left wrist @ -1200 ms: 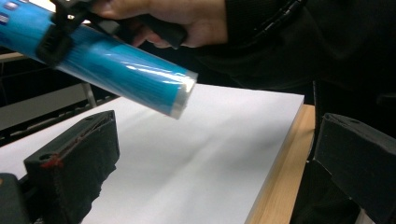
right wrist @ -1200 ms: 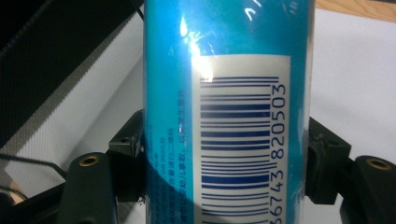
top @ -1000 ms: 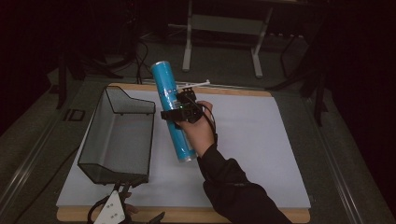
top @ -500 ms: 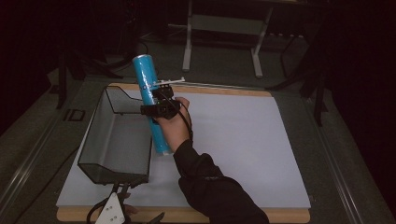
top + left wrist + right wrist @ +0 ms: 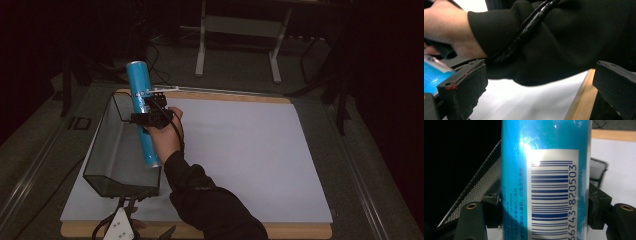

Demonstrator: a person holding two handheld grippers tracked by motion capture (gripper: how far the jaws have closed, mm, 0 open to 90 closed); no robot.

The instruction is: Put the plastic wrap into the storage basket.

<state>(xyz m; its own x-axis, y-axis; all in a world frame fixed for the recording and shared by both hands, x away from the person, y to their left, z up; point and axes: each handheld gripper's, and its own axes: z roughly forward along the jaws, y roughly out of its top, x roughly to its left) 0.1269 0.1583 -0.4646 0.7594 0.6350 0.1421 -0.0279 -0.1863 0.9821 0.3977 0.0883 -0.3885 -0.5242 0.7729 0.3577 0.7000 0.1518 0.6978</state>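
High view, tube: a blue tube is clenched at mid-length by the right gripper, tilted, its top toward 11 o'clock, over the right wall of the mesh basket.
High view, basket: at 9 o'clock on the white mat.
High view, left gripper: at 6 o'clock by the near table edge.
Left gripper view: jaws released, wide apart, nothing between; a black sleeve and the right hand lie ahead, tube at 9 o'clock.
Right gripper view: both jaws press the tube, barcode facing the camera; basket mesh behind.
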